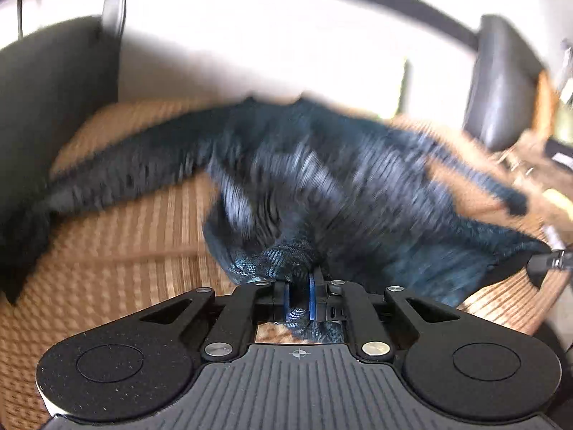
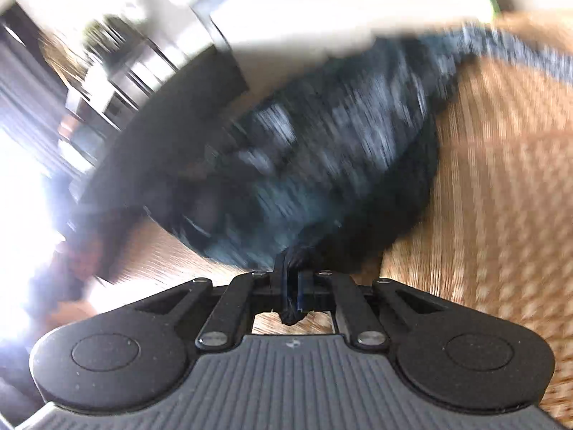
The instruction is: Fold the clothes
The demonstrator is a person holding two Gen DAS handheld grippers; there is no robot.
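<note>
Dark garment (image 1: 322, 179) stretches ahead across the woven mat (image 1: 125, 251), its near edge bunched and clamped in both the left gripper (image 1: 300, 286) and right gripper (image 2: 292, 279).

Bare mat (image 1: 125, 251), seemingly, beside garment (image 1: 322, 179)

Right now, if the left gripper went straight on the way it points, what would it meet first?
The dark garment that the left gripper already pinches; its bunched cloth fills the path ahead, with the woven mat probably beneath, though blur hides depth.
</note>
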